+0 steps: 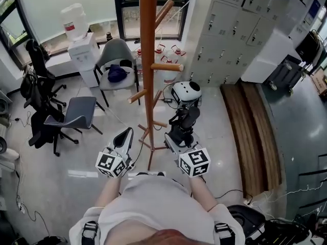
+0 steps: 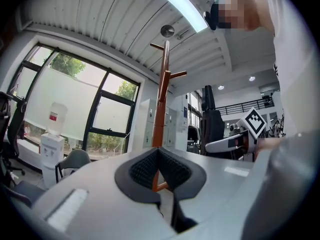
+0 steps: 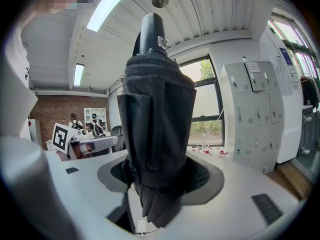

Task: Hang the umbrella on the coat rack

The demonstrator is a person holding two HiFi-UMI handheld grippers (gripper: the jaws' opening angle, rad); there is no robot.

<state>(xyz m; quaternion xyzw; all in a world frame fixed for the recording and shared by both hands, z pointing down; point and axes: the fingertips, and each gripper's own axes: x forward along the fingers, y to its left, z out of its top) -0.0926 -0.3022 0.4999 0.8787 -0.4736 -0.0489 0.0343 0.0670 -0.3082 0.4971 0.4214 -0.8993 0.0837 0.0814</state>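
Grey polished floor point(image 1: 46, 172) spreads through a bright office, with tall windows point(image 1: 76, 4) along its far edge, a bank of pale metal lockers point(image 1: 230, 29) at the far right corner and a strip of wooden boards point(image 1: 250, 131) down the right side. A water dispenser point(image 1: 84, 55) topped with a bottle stands under the windows. Beside it is a grey chair point(image 1: 116, 52) with a dark blue item on its seat. Black office chairs point(image 1: 66, 114) crowd the floor's left edge.

At centre stands the wooden coat rack point(image 1: 148, 60), its pole rising toward the head camera and short pegs branching off at several heights.

A person in a white top faces the rack with a tool in each hand. The right gripper point(image 1: 180, 137) pinches a folded black umbrella point(image 1: 185, 120) low on its body. Both pads press into the fabric, and the umbrella stands upright out of the jaws. In the head view it sits just right of the rack's foot, apart from the pole and from every peg.

The left gripper point(image 1: 124, 137) carries nothing. Its jaws are pressed together at the tips, and the rack's pole shows straight ahead beyond them in the left gripper view. It sits just left of the rack's foot, level with its partner, so the rack's base lies between the two tools. The square-marked cubes of both face the head camera.
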